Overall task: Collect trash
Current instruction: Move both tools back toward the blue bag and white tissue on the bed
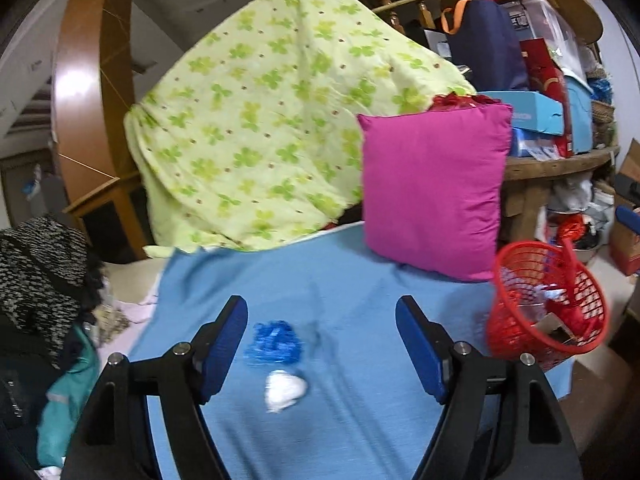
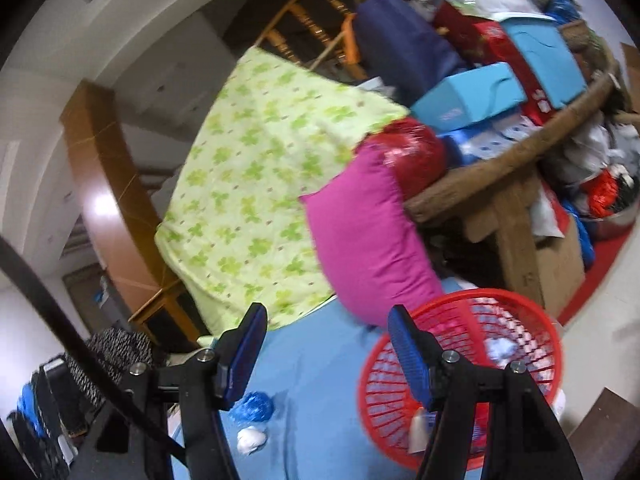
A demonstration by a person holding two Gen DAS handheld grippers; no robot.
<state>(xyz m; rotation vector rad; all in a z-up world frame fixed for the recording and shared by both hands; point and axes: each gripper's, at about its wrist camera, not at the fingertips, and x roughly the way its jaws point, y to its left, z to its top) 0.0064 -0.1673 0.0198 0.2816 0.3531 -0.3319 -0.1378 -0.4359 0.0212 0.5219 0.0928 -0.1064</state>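
Judging by looks, we expect the white paper wad (image 1: 285, 390) and blue crumpled wrapper (image 1: 273, 343) on the blue bed sheet (image 1: 360, 300) to be light and soft; pinch each mid-bulge. Our left tool (image 1: 322, 344) stands spread, empty, above both. Our right tool (image 2: 328, 350) is spread, empty, red basket (image 2: 532, 308) at three o'clock.

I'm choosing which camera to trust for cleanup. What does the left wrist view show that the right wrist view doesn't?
Left wrist only: a teal garment at the bed's left edge.
Right wrist only: white crumpled paper inside the red basket, seen from above.
Both: blue crumpled wrapper, white paper wad, blue sheet, magenta pillow, basket.
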